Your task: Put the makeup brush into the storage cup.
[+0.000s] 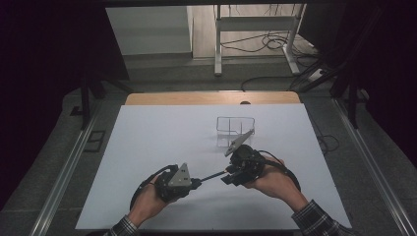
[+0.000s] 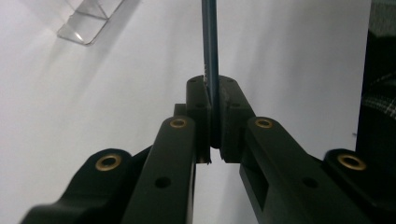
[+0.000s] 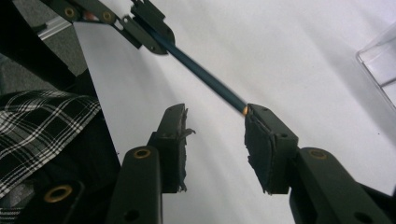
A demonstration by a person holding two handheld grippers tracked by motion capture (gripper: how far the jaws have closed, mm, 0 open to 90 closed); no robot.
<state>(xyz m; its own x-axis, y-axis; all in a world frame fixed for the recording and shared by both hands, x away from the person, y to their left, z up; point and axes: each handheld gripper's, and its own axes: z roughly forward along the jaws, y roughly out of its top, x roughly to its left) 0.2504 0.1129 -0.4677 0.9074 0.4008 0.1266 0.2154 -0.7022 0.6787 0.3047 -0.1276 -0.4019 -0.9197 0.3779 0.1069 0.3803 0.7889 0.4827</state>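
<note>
A dark blue pencil (image 1: 212,174) hangs level above the white table (image 1: 147,142), running from my left gripper (image 1: 195,183) toward my right gripper (image 1: 227,175). In the left gripper view the jaws of my left gripper (image 2: 214,93) are shut on the pencil (image 2: 210,56), which sticks straight out ahead. My right gripper (image 3: 215,116) stands open. The pencil (image 3: 205,74) comes in from the upper left, and its brassy end touches the tip of the right-hand jaw. Nothing lies between the two pads.
A clear plastic holder (image 1: 236,129) stands on the table just beyond the right gripper, also seen as a clear corner (image 2: 88,23) and a clear edge (image 3: 378,60). A wooden strip (image 1: 211,98) borders the table's far side. Plaid sleeves enter from below.
</note>
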